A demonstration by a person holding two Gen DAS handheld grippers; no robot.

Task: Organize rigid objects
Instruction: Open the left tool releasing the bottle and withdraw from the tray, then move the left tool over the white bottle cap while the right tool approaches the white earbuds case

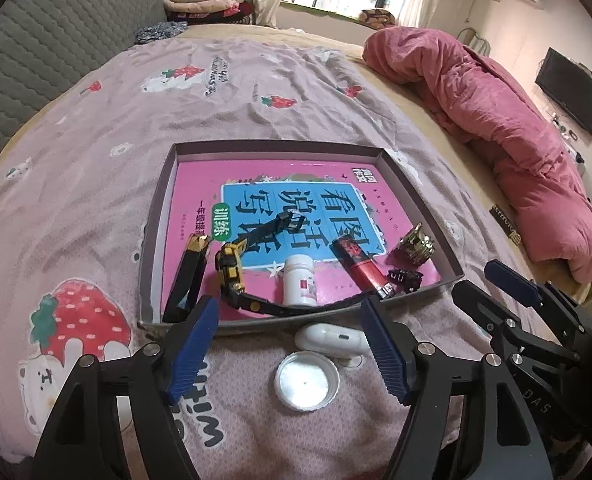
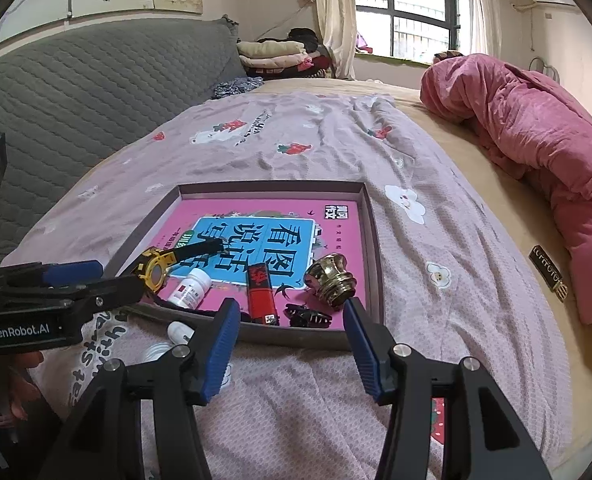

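A shallow grey tray (image 1: 154, 240) (image 2: 369, 256) lies on the bed with a pink book (image 1: 256, 176) as its floor. In it lie a black-and-yellow watch (image 1: 232, 268) (image 2: 156, 272), a white pill bottle (image 1: 299, 282) (image 2: 190, 286), a red lighter (image 1: 359, 266) (image 2: 260, 294), a gold cap (image 1: 415, 247) (image 2: 333, 282), a black hair clip (image 1: 405, 279) (image 2: 307, 318) and a black-and-gold case (image 1: 188, 276). A white earbud case (image 1: 329, 340) (image 2: 178, 331) and a white lid (image 1: 305, 380) lie on the sheet before the tray. My left gripper (image 1: 290, 344) is open above them. My right gripper (image 2: 292, 346) is open and empty at the tray's near edge.
The bed is covered by a pink strawberry-print sheet (image 1: 216, 100). A rolled pink duvet (image 1: 495, 120) (image 2: 535, 140) lies along the right side. A grey quilted headboard (image 2: 76, 92) stands at the left. A small black-and-gold item (image 2: 547, 270) lies near the duvet.
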